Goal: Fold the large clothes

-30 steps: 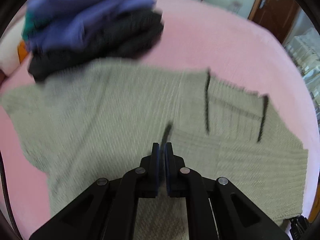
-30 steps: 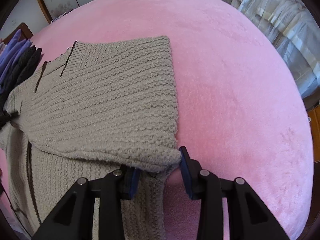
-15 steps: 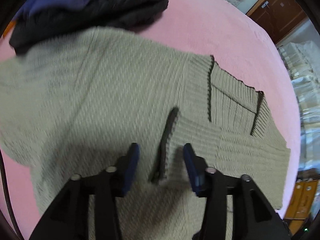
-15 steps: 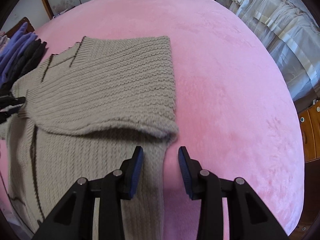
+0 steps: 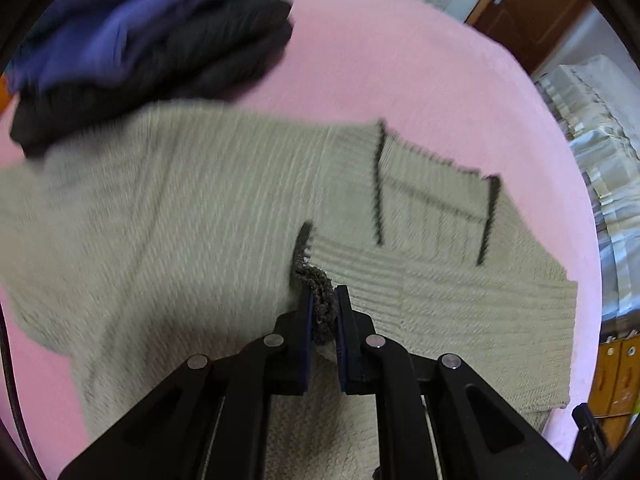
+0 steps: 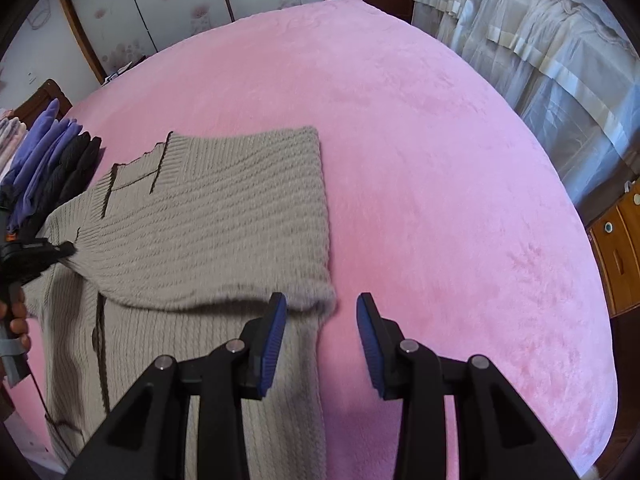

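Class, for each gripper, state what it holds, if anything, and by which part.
The left gripper is shut on the sweater by its dark trimmed edge. The right gripper is open and holds nothing.

A pink plush bedspread [image 6: 420,168] covered the bed. Beyond it stood white wardrobe doors [image 6: 168,8] with faded pink flowers and brown frames. Pale frilled curtains [image 6: 540,52] hung far right; a wooden drawer unit [image 6: 620,256] stood below them, daylight falling softly.

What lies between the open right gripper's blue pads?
Mostly bare pink blanket, in the right wrist view; the beige knit sweater's folded corner reaches just inside the right gripper's left pad.
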